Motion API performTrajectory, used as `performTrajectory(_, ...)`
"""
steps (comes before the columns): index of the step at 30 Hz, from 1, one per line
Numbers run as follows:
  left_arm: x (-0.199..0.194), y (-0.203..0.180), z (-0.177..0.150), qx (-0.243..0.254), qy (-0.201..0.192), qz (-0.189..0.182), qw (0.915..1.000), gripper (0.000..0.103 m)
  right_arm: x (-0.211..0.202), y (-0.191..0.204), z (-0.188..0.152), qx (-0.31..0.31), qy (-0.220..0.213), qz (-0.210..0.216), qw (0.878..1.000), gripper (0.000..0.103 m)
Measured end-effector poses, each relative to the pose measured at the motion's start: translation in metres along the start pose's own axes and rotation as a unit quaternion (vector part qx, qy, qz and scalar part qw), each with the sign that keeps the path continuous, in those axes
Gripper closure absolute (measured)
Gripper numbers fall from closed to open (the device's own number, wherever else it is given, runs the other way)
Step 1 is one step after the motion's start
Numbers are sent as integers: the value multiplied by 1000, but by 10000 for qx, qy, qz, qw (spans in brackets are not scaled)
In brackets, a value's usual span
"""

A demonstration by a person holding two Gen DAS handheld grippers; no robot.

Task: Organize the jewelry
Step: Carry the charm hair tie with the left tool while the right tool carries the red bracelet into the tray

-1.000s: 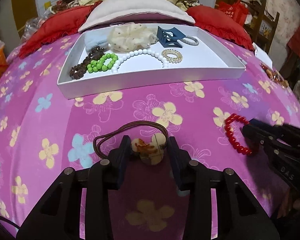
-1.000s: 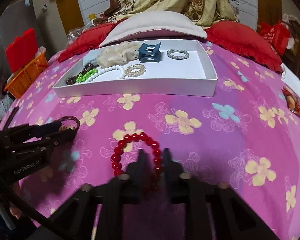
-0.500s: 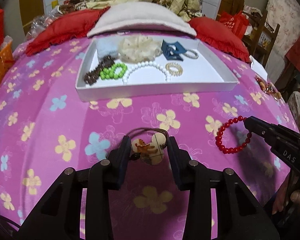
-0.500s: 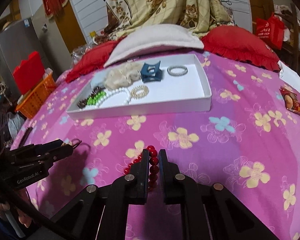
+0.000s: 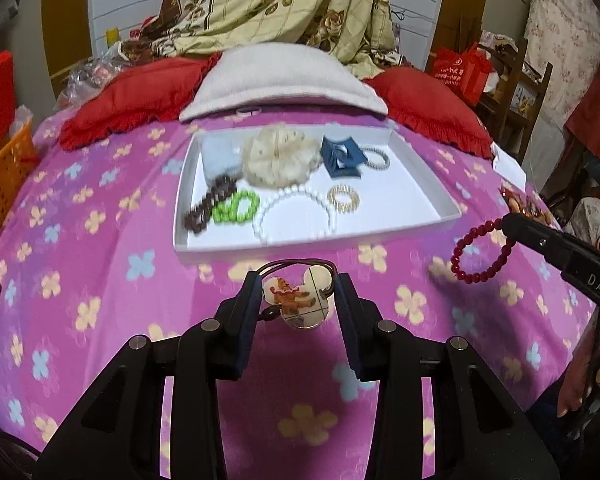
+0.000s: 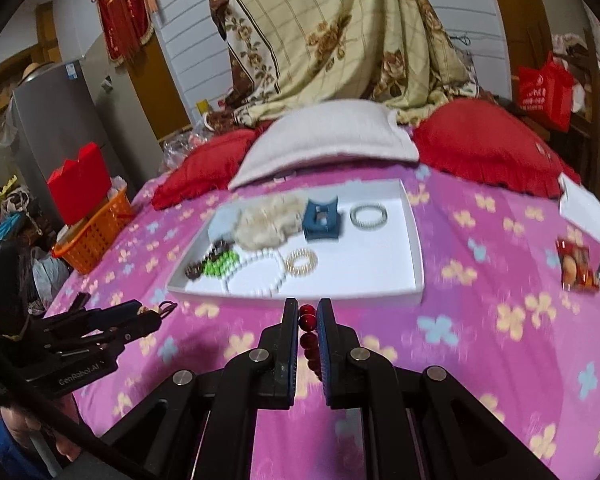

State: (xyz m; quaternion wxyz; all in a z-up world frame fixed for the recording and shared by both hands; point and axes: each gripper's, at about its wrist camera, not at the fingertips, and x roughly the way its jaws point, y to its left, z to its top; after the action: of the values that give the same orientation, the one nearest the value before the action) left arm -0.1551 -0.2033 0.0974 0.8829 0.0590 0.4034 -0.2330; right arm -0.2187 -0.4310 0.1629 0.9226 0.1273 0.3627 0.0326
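Both pieces have just come up off the bed. A second ago the hair tie [image 5: 296, 294] with its mouse-ear charm and the red bead bracelet [image 5: 482, 254] lay flat on the pink flowered blanket [image 5: 100, 264]; now each hangs clear of it in its own gripper, with the bracelet's shadow on the blanket below it. The left gripper [image 5: 296, 300] has its jaws part-way spread, pinching the charm between the pads, the brown cord looping out ahead. The right gripper [image 6: 308, 322] has its jaws pressed nearly together on a short run of the red beads, the rest of the ring dangling free.

The white tray [image 5: 432, 184] sits toward the pillow end of the bed, and it now looks closer under both grippers. A cream scrunchie [image 5: 276, 158], a blue clip [image 5: 342, 158], and brown, green and white bead strings lie along its left and far sides; the near right corner is bare. I'd judge the pick-up done, with the carry to that corner coming next.
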Motion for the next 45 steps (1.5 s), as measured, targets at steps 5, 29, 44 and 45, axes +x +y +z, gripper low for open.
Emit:
performTrajectory(5, 5, -4, 23, 59, -79, 60, 9999, 67, 10, 0, 27, -136, -69, -88, 9998, 94)
performTrajectory(29, 130, -67, 71, 359, 657, 91, 9972, 67, 118, -72, 61, 392, 611, -428, 9964, 94)
performTrajectory(44, 164, -69, 64, 395, 871, 201, 9952, 66, 147, -88, 51, 551, 845, -445, 9939, 94)
performTrajectory(45, 165, -68, 63, 400, 866, 207, 9952, 66, 148, -89, 50, 555, 855, -442, 9938, 94)
